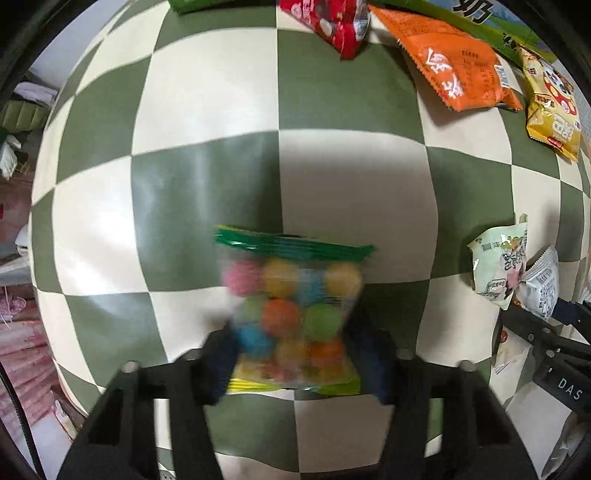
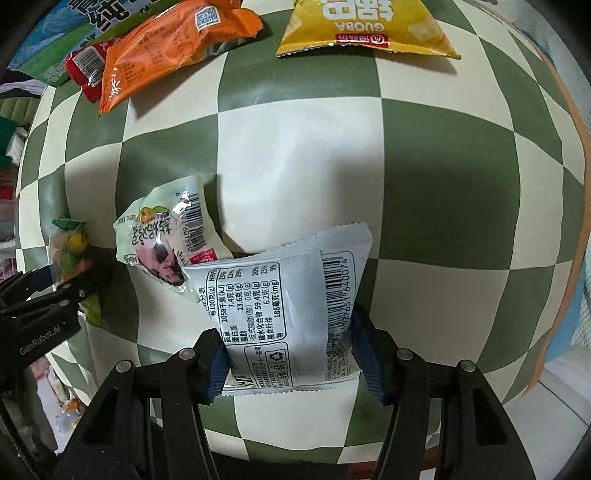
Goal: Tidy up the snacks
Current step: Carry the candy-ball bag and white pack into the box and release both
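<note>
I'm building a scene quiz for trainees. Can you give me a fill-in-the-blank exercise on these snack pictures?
1. The left claw grips a clear bag of coloured ____.
2. The right claw grips a ____ packet with a barcode.
3. The tablecloth has a green and cream ____ pattern.

Missing words: balls; white; checked

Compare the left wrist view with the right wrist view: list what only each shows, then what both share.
Left only: the left gripper closed on the candy ball bag, seen in full.

Right only: the right gripper closed on the white packet, its nutrition label and barcode readable.

Both: the checkered tablecloth, orange packet, yellow chip bag, pale green packet.
</note>
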Demonstrator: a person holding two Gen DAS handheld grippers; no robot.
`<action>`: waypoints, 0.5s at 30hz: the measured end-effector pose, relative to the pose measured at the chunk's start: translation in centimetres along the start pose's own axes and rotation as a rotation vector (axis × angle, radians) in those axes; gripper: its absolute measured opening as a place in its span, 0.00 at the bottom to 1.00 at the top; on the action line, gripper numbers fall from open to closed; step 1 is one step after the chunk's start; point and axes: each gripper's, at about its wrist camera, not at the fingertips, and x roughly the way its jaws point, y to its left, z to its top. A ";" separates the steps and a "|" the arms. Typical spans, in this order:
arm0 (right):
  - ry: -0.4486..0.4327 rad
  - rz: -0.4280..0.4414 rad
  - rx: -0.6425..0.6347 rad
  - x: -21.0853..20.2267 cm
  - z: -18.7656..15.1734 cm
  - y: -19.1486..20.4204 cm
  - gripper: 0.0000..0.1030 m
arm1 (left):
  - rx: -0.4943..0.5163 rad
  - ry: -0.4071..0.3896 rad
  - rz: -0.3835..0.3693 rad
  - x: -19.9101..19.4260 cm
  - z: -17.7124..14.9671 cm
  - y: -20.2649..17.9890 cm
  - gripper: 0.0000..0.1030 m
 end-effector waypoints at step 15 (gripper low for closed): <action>-0.090 0.118 -0.008 -5.8 -1.6 0.4 0.49 | 0.029 -0.066 -0.108 -6.8 2.3 -0.3 0.47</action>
